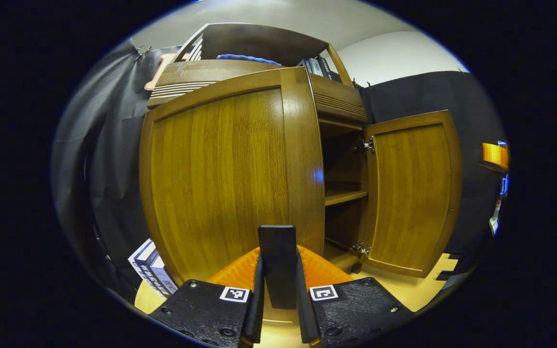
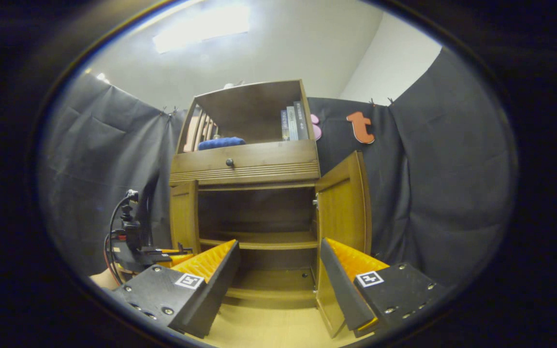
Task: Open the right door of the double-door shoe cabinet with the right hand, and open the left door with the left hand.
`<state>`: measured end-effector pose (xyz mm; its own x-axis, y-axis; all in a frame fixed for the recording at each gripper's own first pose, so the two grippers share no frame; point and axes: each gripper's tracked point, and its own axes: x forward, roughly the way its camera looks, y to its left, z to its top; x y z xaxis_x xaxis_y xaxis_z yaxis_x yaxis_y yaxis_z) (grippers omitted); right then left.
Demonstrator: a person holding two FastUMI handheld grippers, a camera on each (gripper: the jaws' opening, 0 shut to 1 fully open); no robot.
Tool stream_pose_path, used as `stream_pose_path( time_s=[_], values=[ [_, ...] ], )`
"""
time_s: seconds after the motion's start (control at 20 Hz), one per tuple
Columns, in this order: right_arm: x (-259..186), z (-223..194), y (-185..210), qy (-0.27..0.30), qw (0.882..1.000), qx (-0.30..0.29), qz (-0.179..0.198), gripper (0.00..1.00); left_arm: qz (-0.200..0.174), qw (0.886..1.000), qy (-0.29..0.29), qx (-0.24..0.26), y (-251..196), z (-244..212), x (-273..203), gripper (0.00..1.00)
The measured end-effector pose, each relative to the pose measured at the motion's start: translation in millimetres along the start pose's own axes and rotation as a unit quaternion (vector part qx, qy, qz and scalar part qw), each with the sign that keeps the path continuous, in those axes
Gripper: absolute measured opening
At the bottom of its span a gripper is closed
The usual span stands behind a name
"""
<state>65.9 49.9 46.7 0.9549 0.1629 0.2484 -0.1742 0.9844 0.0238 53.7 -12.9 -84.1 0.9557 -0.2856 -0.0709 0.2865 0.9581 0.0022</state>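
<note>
The wooden shoe cabinet (image 2: 244, 164) stands against the black cloth with both doors swung out. In the left gripper view the left door (image 1: 220, 179) looms close, showing its outer face. A dark handle (image 1: 277, 241) rises between my left gripper's (image 1: 277, 258) fingers, which press on it from both sides. The right door (image 1: 414, 193) stands wide, hinges showing. In the right gripper view my right gripper (image 2: 279, 246) hangs open in front of the bare shelves (image 2: 259, 241), with nothing between its fingers. The left door (image 2: 184, 217) is edge-on, with the left gripper (image 2: 131, 249) beside it, and the right door (image 2: 344, 203) stands beside my right finger.
A drawer with a knob (image 2: 229, 163) tops the doors. Above it an open shelf holds books (image 2: 294, 121) and a blue cloth (image 2: 220, 142). Boxes or books (image 1: 153, 270) lie at the cabinet's left foot. The floor (image 2: 269, 328) is light wood.
</note>
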Motion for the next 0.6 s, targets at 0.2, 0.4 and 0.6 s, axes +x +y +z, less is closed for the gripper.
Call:
stream_pose_path(
  time_s=[0.2, 0.4, 0.6],
  values=[
    [2.2, -1.7, 11.9, -0.002, 1.000, 0.001, 0.004, 0.97, 0.008, 1.000, 0.006, 0.001, 7.7, 0.3, -22.4, 0.32],
    [6.7, -3.9, 23.0, -0.001, 1.000, 0.002, 0.008, 0.99, 0.008, 1.000, 0.006, 0.005, 14.4, 0.0, -37.3, 0.31],
    [7.6, -7.9, 33.0, 0.000, 1.000, -0.002, 0.015, 1.00, 0.030, 0.999, 0.012, 0.005, 29.6, -1.3, -58.8, 0.31]
  ],
)
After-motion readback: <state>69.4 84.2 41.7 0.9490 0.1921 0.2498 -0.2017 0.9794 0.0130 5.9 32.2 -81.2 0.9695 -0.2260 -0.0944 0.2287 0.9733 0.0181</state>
